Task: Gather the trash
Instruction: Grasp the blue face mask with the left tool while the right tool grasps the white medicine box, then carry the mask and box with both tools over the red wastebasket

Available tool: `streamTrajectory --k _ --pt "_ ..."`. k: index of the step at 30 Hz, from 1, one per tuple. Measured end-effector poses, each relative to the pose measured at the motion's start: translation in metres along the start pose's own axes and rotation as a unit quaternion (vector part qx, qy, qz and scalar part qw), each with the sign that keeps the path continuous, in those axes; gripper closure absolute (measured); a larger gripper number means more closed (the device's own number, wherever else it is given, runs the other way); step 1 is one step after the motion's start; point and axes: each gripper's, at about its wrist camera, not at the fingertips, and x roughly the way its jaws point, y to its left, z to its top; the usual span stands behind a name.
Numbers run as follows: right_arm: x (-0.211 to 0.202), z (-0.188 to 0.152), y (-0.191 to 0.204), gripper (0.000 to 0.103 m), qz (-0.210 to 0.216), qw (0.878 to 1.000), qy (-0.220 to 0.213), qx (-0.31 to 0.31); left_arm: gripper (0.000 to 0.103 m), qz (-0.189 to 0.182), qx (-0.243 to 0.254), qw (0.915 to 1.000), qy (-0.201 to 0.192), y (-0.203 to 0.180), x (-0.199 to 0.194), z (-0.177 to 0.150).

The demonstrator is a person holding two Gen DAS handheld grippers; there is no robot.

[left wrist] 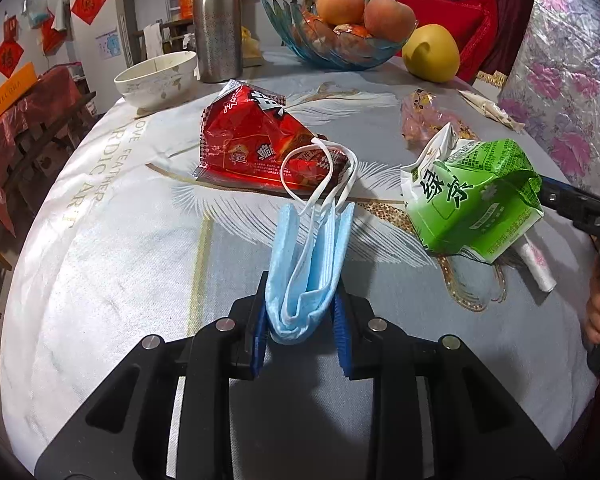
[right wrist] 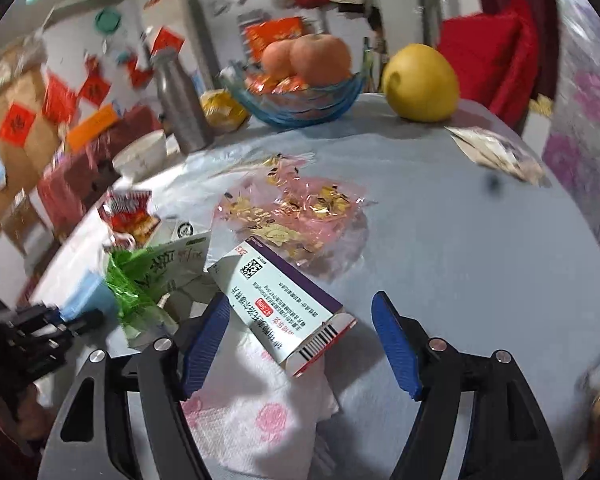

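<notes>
I hold two claws, both pitched steeply down over one round table (left wrist: pixel 100 240) under a pale feather-print cloth.

My left claw (left wrist: pixel 302 320) is clenched on a single folded blue face mask (left wrist: pixel 308 264). Its long axis runs straight away from me toward the table's far edge, and its white ear loops (left wrist: pixel 320 172) spill forward onto one red snack bag (left wrist: pixel 256 140) lying near the middle of the table.

My right claw (right wrist: pixel 300 344) stands wide apart, grasping nothing. Between its blue pads (right wrist: pixel 396 344) lies one white-and-purple medicine box (right wrist: pixel 284 304), tilted, its long axis running diagonally, barcode end toward me. The left pad is touching or just beside it; the right pad is well clear. The box rests on one pink-printed paper napkin (right wrist: pixel 260 420) near the table's near edge.

Just left of that box is one crumpled green drink carton (left wrist: pixel 472 200), which the left view shows lifted on the right claw's finger, mouth end pointing toward the table's right edge.

Beyond it lie one pink-and-gold wrapper (right wrist: pixel 296 212) and one pale sachet (right wrist: pixel 496 152) at the right edge.

Along the far edge stand one blue glass fruit bowl (left wrist: pixel 340 48), one yellow pomelo (left wrist: pixel 432 54), one steel flask (left wrist: pixel 216 20) and one white bowl (left wrist: pixel 158 78).
</notes>
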Motion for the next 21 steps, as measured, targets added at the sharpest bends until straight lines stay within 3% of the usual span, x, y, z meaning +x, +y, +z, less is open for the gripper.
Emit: streamTrajectory --k 4,5,6,7,12,21 --pt "0.014 -0.001 0.009 0.031 0.002 0.999 0.017 -0.039 0.073 -0.006 -0.005 1.0 0.0 0.002 0.0 0.001" --pt "0.019 -0.001 0.011 0.034 0.005 0.999 0.03 -0.042 0.073 -0.008 -0.006 1.0 0.0 0.002 0.0 0.001" --pt "0.024 -0.001 0.01 0.045 0.016 0.998 0.042 -0.042 0.073 -0.009 -0.005 1.0 0.0 0.002 0.0 0.001" --pt "0.024 -0.001 0.007 0.045 0.026 0.998 0.042 -0.031 0.073 -0.01 -0.004 0.9999 0.0 0.002 0.0 0.001" --pt "-0.011 -0.008 0.0 0.046 0.03 0.999 -0.029 0.005 0.075 -0.033 -0.01 0.9994 -0.001 0.005 -0.001 0.002" --pt "-0.071 -0.015 0.005 0.046 0.064 0.992 -0.109 0.025 0.075 -0.024 -0.024 0.9986 -0.042 0.011 -0.037 -0.005"
